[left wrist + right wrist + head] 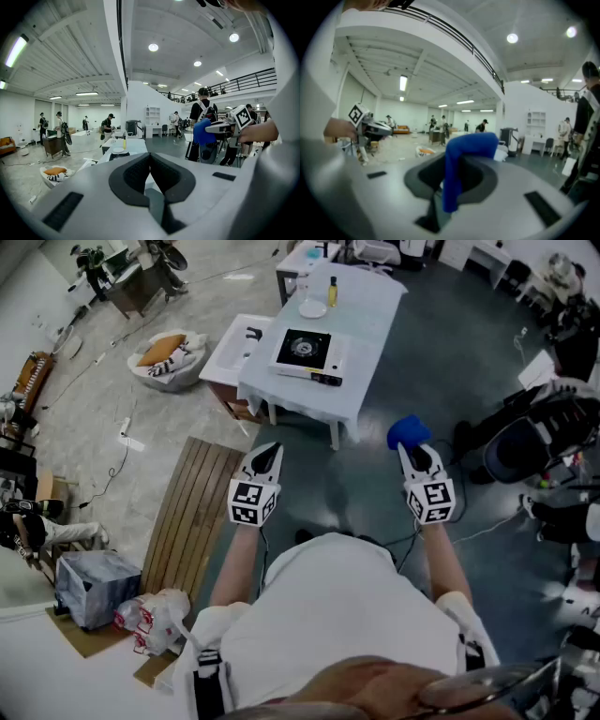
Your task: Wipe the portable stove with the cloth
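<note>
The portable stove [309, 354], white with a black burner, sits on a table under a white cloth [356, 324], well ahead of both grippers. It shows small and far in the left gripper view [120, 153]. My right gripper [412, 448] is shut on a blue cloth [407, 431], which folds up between the jaws [461, 161] in the right gripper view. My left gripper [269, 454] is shut with nothing in it; its pads [140, 176] meet at the tip. Both grippers are held in the air above the floor, short of the table.
A plate [312, 308] and a yellow bottle [332, 291] stand behind the stove. A white basin unit [234, 348] adjoins the table's left. A wooden pallet [192, 507] lies on the floor at left. Bags and a chair [539, 442] crowd the right.
</note>
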The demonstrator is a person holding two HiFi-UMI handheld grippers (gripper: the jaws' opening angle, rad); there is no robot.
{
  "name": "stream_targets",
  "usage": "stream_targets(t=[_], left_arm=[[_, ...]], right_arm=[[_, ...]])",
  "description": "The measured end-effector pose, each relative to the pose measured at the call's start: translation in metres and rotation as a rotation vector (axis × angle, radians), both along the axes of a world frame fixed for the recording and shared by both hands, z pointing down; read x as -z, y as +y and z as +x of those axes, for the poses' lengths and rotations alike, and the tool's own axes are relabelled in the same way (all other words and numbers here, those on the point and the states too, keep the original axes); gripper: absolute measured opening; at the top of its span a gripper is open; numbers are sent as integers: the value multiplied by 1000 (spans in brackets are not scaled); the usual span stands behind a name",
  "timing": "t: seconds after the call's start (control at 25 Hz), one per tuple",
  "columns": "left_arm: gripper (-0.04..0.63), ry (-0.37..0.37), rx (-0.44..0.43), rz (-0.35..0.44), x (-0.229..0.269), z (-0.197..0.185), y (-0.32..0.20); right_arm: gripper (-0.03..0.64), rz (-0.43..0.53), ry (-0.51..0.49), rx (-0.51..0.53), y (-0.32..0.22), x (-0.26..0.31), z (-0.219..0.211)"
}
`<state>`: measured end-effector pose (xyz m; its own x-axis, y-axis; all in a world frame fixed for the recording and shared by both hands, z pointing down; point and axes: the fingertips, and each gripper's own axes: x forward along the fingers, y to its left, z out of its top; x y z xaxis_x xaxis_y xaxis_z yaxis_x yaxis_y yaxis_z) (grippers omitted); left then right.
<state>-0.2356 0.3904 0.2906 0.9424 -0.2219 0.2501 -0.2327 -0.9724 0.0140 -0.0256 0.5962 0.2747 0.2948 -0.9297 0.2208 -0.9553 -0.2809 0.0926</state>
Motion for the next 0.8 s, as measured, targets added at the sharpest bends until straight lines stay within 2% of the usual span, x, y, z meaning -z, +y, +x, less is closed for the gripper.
stream_targets(t=[0.8], left_arm=[[32, 4, -34, -22, -5, -5, -21]], right_arm=[[81, -6, -12, -51, -17, 5, -8]])
